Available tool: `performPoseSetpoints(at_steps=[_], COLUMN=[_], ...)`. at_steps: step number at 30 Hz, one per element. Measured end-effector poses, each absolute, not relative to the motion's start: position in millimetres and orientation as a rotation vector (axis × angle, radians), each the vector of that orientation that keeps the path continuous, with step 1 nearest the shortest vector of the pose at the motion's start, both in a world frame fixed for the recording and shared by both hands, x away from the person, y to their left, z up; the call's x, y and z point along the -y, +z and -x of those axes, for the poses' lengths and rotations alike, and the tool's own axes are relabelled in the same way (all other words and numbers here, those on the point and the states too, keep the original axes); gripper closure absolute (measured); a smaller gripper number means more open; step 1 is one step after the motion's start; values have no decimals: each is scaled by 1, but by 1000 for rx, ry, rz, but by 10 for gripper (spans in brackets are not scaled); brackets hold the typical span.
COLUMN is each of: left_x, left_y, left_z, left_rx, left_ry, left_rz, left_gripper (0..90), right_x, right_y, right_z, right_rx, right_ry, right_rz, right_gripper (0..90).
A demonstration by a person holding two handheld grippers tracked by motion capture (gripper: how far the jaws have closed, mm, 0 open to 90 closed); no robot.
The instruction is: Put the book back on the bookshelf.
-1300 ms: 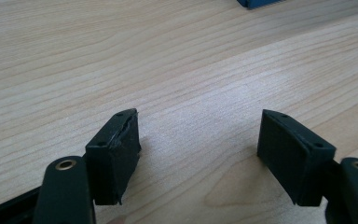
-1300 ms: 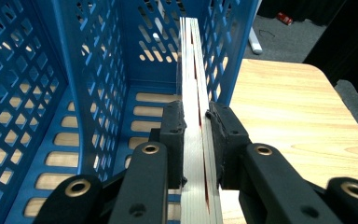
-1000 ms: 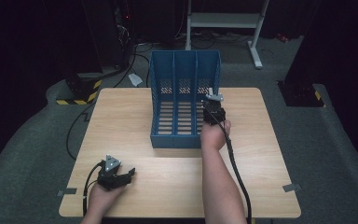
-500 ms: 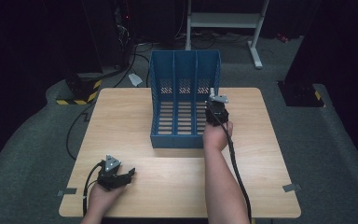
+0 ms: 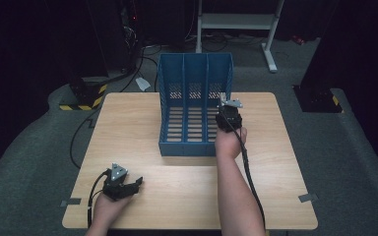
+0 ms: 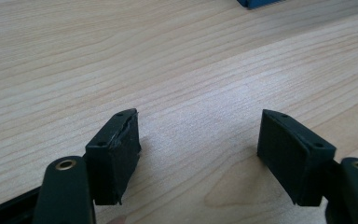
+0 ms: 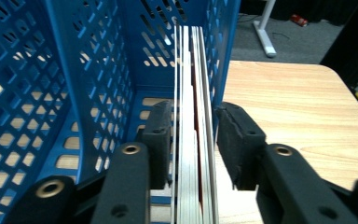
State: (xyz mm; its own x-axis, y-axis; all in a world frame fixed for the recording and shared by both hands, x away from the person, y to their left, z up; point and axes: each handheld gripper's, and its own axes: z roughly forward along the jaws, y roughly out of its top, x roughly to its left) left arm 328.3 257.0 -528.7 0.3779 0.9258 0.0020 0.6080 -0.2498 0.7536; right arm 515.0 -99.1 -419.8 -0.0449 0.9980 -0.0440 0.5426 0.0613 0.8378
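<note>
The thin stack of boards (image 7: 193, 140) is standing on edge in the rightmost compartment of the blue file rack (image 5: 195, 105), near the desk's (image 5: 128, 128) far edge — its long axis running front to back. The right gripper (image 7: 193, 144) is reaching in level, its jaws just opening, the stack between them with a gap at the right pad. The left gripper (image 5: 120, 183) is lying near the front-left corner with jaws apart — bare desk around it.

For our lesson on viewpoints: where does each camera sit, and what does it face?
High view: above the table, looking down; both forearms, left tool, right tool beside the blue rack.
Left gripper view: faces bare tabletop; own pads apart.
Right gripper view: faces the rack; pads flank thin boards.
Shared: the rack.
</note>
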Motion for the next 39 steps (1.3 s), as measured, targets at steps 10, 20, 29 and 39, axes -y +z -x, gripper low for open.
performPoseSetpoints(at_steps=[10, 20, 29, 39], left_x=[-257, -257, -257, -257], left_y=[-529, -529, -528, -528], left_z=[-328, -329, -329, -329], left_rx=[-1319, -1319, -1317, -1316], left_ry=[603, 602, 603, 599], left_rz=[-1965, -1965, -1973, -1974], left_gripper=[295, 295, 297, 296], right_x=[98, 99, 102, 109], right_y=[-412, -403, -394, -392], right_z=[-514, -511, -503, -485], right_rx=[-1696, -1737, -1761, -1775], right_ry=[889, 937, 1000, 1057], right_rz=[-1511, -1477, -1446, -1397], right_gripper=[534, 476, 438, 424])
